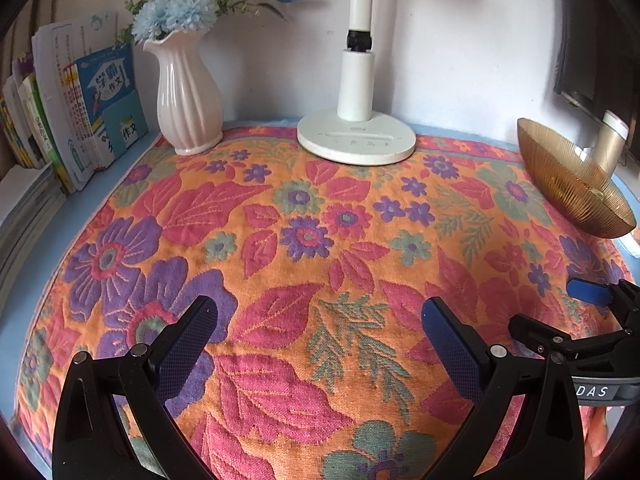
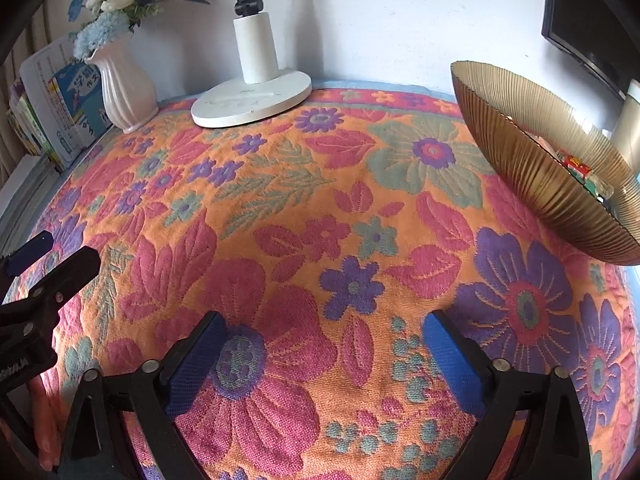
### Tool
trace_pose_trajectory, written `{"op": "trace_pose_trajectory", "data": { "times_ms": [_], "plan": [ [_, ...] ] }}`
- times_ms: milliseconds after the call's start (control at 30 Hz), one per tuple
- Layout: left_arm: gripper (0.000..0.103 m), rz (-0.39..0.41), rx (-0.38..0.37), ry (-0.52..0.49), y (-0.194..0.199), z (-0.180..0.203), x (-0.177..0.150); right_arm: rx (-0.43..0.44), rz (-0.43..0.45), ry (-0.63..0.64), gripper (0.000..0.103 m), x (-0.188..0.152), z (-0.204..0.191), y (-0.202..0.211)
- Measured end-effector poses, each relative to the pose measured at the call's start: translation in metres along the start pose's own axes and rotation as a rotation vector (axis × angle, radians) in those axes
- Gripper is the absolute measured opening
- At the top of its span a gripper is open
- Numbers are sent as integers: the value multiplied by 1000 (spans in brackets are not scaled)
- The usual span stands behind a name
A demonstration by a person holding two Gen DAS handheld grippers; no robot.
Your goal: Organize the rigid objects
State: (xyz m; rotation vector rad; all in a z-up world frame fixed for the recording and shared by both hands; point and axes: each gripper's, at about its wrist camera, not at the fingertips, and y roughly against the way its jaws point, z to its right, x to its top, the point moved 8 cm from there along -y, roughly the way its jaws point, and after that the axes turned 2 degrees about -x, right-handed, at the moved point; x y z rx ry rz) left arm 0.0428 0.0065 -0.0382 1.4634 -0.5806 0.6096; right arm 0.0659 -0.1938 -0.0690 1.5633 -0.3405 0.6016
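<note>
While both hover above the floral cloth [image 1: 304,216] on the tabletop, the left gripper [image 1: 320,320] and right gripper [image 2: 322,334] stand spread wide, holding nothing. The gold ribbed bowl [image 2: 532,168] sits far right, small colourful items [image 2: 580,172] inside it.

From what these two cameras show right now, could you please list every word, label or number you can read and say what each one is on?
"学霸" and "作文": cover of the blue book beside the vase.
"作文": again on the small panel lower on that cover.
"DAS": grey band on the right gripper, its start cut off.
Other book spines, the lamp base markings and the items in the gold bowl: too small or blurred.
</note>
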Motion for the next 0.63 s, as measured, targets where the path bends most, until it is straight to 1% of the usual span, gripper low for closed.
{"op": "trace_pose_trajectory", "data": {
  "times_ms": [67,100,133,333,533,633],
  "plan": [
    [102,-123,44,17,-18,-5,-10,-7,-6,8,103,-1,-1,0],
    [103,-173,46,34,-26,-7,-15,-5,-7,7,103,-1,0,-1],
    [103,-155,41,50,-24,-9,-12,-3,-9,5,103,-2,0,-1],
    [103,-161,41,54,-24,-9,-16,-1,-12,7,103,0,-1,-1],
    [103,-167,27,26,-28,-9,-11,0,-15,9,103,2,-1,-2],
    [103,-159,1,13,-29,-10,-9,-1,-14,8,103,1,-2,-2]
  ]
}}
